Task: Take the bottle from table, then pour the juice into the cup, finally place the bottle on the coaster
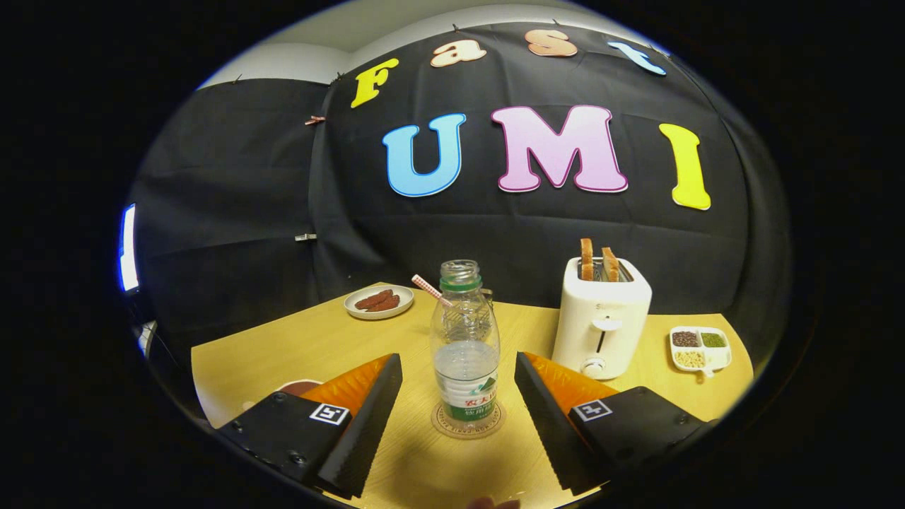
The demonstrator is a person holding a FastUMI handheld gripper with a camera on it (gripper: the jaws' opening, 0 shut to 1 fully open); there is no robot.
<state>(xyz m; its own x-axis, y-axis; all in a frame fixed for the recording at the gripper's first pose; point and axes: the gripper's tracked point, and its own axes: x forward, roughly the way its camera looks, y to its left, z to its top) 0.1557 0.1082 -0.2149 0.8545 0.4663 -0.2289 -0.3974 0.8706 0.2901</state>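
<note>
A clear plastic bottle (pixel 464 346) with no cap and a green neck ring stands upright on a round coaster (pixel 467 421), partly filled with clear liquid. It sits just ahead of my gripper (pixel 458 378), between the two fingers, with a gap on each side; the gripper is open. Behind the bottle a glass cup (pixel 475 311) with a red-and-white straw (pixel 431 290) shows partly through and beside it.
A white toaster (pixel 601 325) with two bread slices stands to the right of the bottle. Beyond it lies a small divided dish (pixel 700 348) of grains. A plate (pixel 379 302) with dark food sits at the back left. A brown round object (pixel 298 387) peeks beside the left finger.
</note>
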